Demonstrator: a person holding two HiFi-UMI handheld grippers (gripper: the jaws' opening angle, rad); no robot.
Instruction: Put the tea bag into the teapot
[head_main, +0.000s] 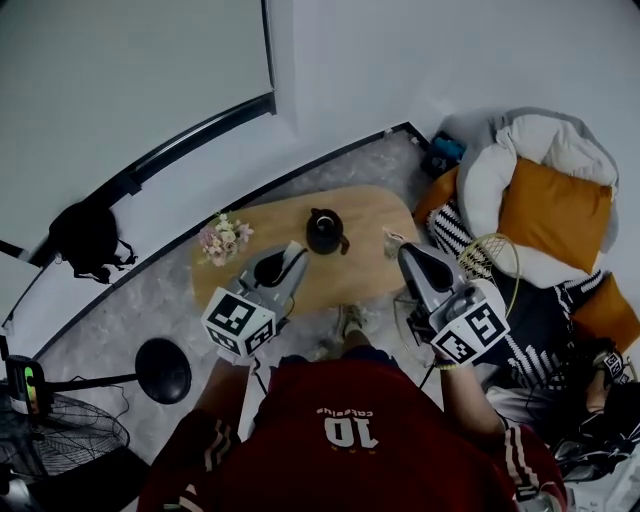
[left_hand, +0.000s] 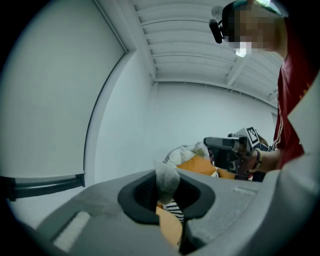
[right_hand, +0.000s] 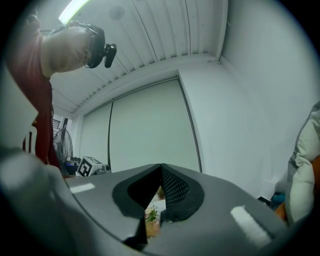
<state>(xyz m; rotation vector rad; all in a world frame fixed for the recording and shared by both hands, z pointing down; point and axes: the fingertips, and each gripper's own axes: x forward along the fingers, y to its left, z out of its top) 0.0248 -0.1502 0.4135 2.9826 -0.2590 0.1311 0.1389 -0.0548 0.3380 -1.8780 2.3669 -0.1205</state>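
A black teapot (head_main: 325, 232) stands on the oval wooden table (head_main: 370, 215), towards its far side. My left gripper (head_main: 291, 256) is raised over the table's near left part, just short of the teapot, and points up and away. It is shut on a pale tea bag (left_hand: 166, 181), which stands up between the pads. My right gripper (head_main: 404, 252) is raised at the table's near right edge, to the right of the teapot. Its jaws meet at the tips (right_hand: 160, 169) with nothing between them.
A small bunch of flowers (head_main: 223, 240) sits at the table's left end. A white lounge seat with an orange cushion (head_main: 555, 200) lies to the right. A black round stand (head_main: 163, 370) and a fan (head_main: 60, 430) are on the floor at left.
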